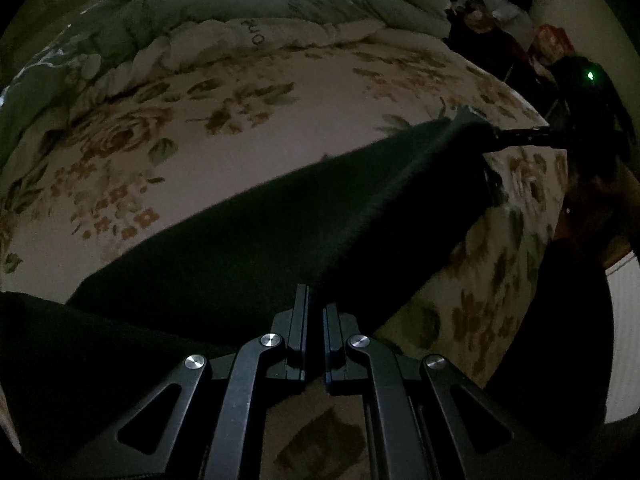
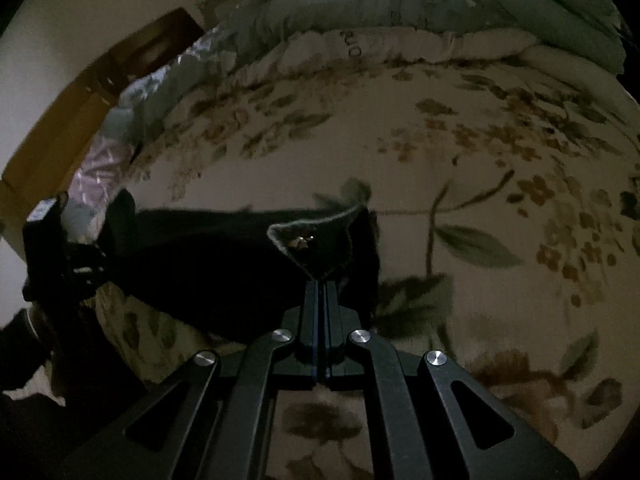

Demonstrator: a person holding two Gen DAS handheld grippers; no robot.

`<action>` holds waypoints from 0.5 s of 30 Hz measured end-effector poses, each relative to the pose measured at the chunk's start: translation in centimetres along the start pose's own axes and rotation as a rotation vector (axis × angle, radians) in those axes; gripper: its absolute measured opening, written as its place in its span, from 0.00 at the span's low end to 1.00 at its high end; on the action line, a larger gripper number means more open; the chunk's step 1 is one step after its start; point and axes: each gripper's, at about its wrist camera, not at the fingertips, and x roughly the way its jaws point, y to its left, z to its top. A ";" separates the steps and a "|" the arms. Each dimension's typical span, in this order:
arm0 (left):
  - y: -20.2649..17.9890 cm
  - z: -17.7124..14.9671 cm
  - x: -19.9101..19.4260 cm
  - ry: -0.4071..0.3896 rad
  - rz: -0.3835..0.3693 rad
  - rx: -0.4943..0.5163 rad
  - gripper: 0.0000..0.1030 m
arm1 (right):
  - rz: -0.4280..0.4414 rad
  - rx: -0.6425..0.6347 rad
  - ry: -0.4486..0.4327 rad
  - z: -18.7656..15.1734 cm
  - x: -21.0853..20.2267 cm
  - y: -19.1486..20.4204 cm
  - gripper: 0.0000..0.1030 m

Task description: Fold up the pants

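Black pants (image 1: pixel 280 232) hang stretched in a band above the floral bed, held at both ends. My left gripper (image 1: pixel 316 292) is shut on one end of the cloth at the bottom of the left wrist view. The band runs up to the right, where my right gripper (image 1: pixel 500 136) pinches the other end. In the right wrist view my right gripper (image 2: pixel 322 284) is shut on a turned-up corner of the pants (image 2: pixel 200 256), with a small metal button showing just above the tips. The left gripper (image 2: pixel 100 264) holds the far end at the left.
A cream floral bedsheet (image 1: pixel 280 120) covers the bed under the pants. Folded pale green and white quilts (image 1: pixel 280 4) are stacked along the far side. Cluttered items (image 1: pixel 512 12) lie beyond the bed's right corner. Brown wooden furniture (image 2: pixel 80 120) stands at the left.
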 end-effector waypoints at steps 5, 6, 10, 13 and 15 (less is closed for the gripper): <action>-0.2 -1.2 1.2 0.031 0.001 0.003 0.03 | -0.037 -0.007 0.069 -1.5 1.1 0.1 0.03; -0.1 -1.4 1.5 0.037 0.002 0.004 0.04 | -0.041 -0.004 0.078 -1.7 1.2 0.1 0.03; -0.3 -1.9 2.2 0.054 0.019 0.014 0.04 | -0.079 0.000 0.126 -2.7 2.2 0.0 0.03; -0.4 -1.9 2.1 0.064 0.016 0.002 0.06 | -0.102 0.012 0.150 -3.1 2.5 0.0 0.03; -0.3 -1.8 1.9 0.066 0.006 -0.020 0.14 | -0.133 0.028 0.155 -3.1 2.5 0.0 0.04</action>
